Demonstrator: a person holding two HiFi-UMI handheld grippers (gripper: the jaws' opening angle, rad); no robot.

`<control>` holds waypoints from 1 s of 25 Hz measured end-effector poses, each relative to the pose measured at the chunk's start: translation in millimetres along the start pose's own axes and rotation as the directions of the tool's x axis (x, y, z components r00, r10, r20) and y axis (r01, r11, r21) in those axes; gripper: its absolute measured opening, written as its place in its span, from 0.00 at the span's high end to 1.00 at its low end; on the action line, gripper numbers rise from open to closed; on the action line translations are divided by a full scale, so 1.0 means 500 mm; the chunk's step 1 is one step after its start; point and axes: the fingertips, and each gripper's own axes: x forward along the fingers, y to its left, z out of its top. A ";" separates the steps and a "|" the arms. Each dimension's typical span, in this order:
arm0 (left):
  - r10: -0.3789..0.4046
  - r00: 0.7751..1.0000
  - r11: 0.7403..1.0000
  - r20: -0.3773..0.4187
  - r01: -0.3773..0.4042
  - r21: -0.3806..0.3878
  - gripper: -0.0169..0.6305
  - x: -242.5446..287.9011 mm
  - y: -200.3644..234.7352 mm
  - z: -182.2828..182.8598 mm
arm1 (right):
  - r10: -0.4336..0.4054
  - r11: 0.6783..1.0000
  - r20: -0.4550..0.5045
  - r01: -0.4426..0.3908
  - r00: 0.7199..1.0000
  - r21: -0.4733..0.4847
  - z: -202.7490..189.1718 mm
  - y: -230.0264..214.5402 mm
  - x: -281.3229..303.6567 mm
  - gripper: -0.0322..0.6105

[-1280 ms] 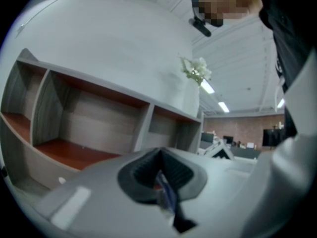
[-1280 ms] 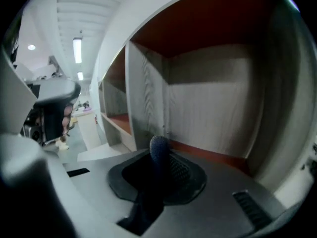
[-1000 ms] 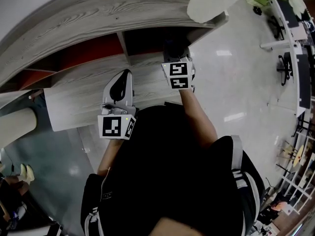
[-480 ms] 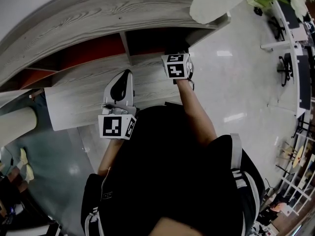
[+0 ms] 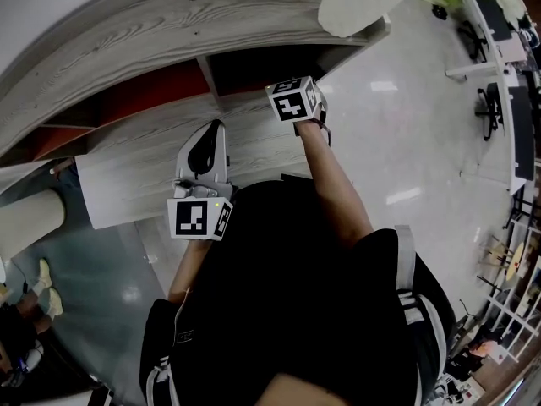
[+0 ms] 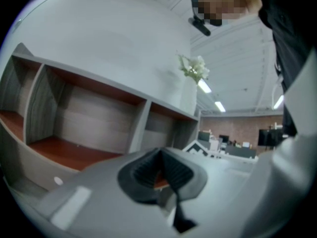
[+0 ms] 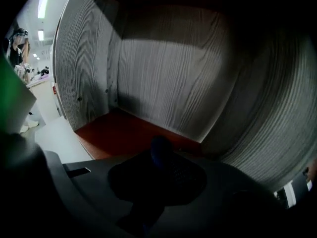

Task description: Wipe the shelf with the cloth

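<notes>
The curved wood-grain shelf [image 5: 152, 24] has red-brown boards inside its compartments. My right gripper [image 7: 159, 155] reaches into the right-hand compartment [image 5: 262, 64]; in the head view only its marker cube [image 5: 294, 100] shows. Its jaws are shut on a dark blue cloth [image 7: 159, 148], held just above the red-brown board [image 7: 124, 130], with grey grained walls [image 7: 173, 68] around it. My left gripper [image 5: 210, 135] hangs in front of the lower shelf board [image 5: 144, 163], shut with nothing in it. In its own view the left gripper [image 6: 159, 170] faces the open compartments [image 6: 84, 128].
A white vase [image 5: 363, 2] with a green plant stands on the shelf top at the right end. A white pillar [image 5: 30, 218] is at the left. Glossy floor [image 5: 406, 142] lies to the right, with office furniture [image 5: 499, 83] beyond it.
My right gripper has moved up and a little left, deeper into the compartment. The left gripper has stayed where it was.
</notes>
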 end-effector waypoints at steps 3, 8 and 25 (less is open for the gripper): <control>-0.005 1.000 1.000 -0.002 0.005 -0.005 0.97 0.000 -0.002 -0.003 | 0.020 1.000 0.001 -0.020 1.000 -0.023 0.017 0.013 0.015 0.88; -0.009 1.000 1.000 -0.001 0.009 -0.007 0.97 0.000 -0.007 -0.002 | 0.078 0.996 0.008 -0.077 0.997 -0.048 0.042 0.036 0.032 0.88; 0.078 0.997 0.997 0.016 -0.078 0.002 0.97 -0.051 0.012 0.009 | 0.321 0.900 0.048 -0.289 0.946 -0.327 0.144 0.196 0.080 0.88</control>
